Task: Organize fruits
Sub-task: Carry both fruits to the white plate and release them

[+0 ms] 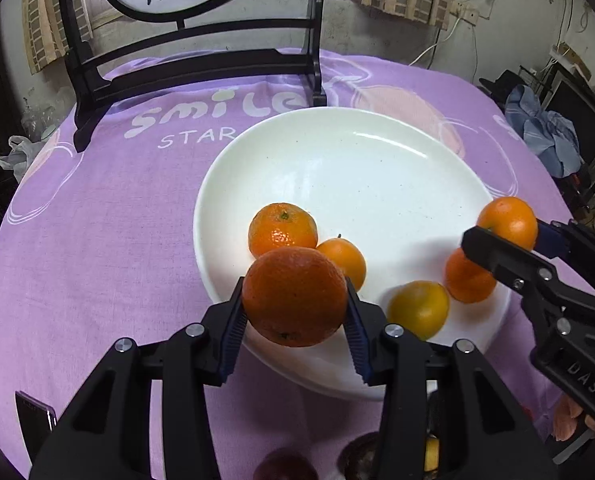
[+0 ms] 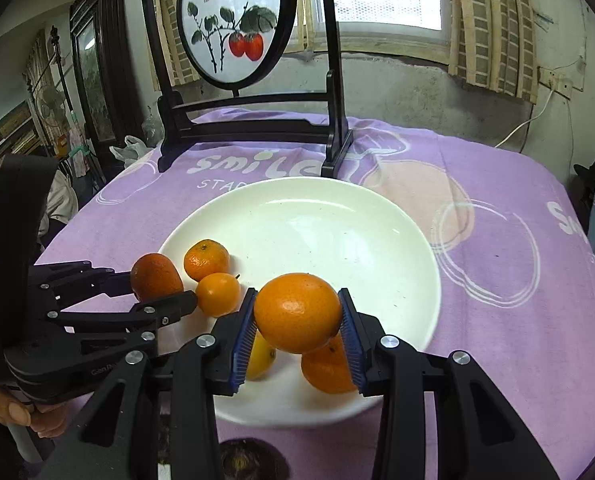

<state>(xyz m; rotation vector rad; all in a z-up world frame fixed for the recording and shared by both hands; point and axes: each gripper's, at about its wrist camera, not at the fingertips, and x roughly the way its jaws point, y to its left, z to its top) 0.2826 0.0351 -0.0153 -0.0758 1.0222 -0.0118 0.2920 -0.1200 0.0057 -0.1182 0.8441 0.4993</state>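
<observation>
A white plate [image 1: 357, 152] sits on the purple cloth; it also shows in the right wrist view [image 2: 337, 216]. My left gripper [image 1: 295, 308] is shut on a dark orange [image 1: 295, 296] above the plate's near left rim; the same orange shows in the right wrist view [image 2: 156, 276]. My right gripper [image 2: 299, 324] is shut on a lighter orange [image 2: 297, 312] over the plate's near side; that orange shows in the left wrist view [image 1: 509, 220]. On the plate lie a tangerine [image 1: 282, 230], a small orange [image 1: 343, 262], a yellowish fruit [image 1: 417, 308] and another orange [image 1: 467, 280].
A black wooden stand with a round painted screen [image 2: 237, 24] stands at the table's far side. Dark fruits [image 1: 285, 468] lie near the table's front edge, partly hidden. A dark phone-like object [image 1: 35, 416] lies at the front left. Clutter surrounds the table.
</observation>
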